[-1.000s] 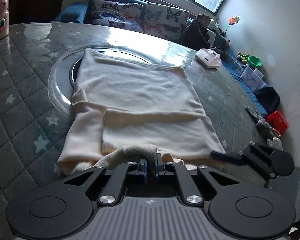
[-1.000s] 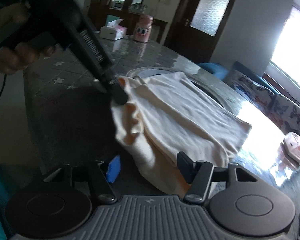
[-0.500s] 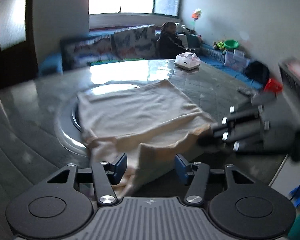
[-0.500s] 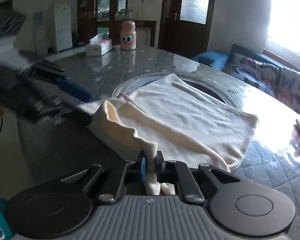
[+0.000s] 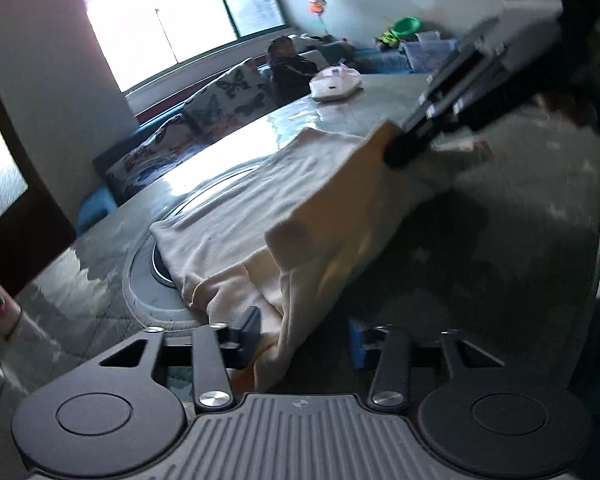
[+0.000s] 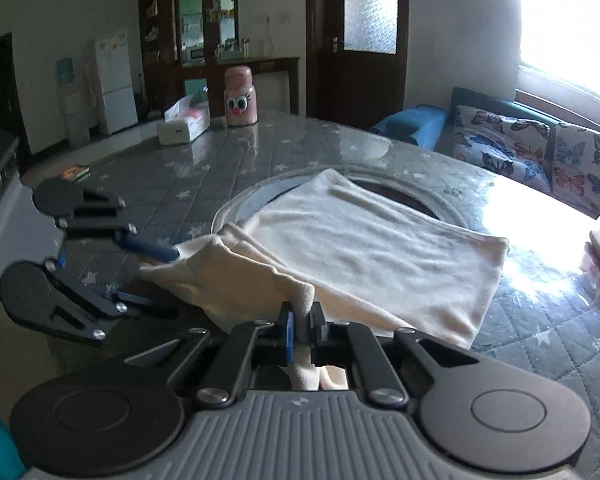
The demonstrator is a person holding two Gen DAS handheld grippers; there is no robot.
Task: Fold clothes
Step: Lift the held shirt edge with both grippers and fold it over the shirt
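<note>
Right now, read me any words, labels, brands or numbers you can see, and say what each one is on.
No text here can be read.
Tissue box: a small dark mark on its side, too small to read.
Right gripper body: a tiny round emblem, not legible.
Pink bottle: a cartoon face only, no words.

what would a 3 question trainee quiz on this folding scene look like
1. True or false: the right gripper is shut on the cream garment.
2. The left gripper is: A) shut on the cloth, B) open with cloth hanging between its fingers, C) out of view.
3. Fill in: the box beside the pink jar on the table holds ____.

Key: 1 true; 2 B; 3 tissues, it is the tissue box.
</note>
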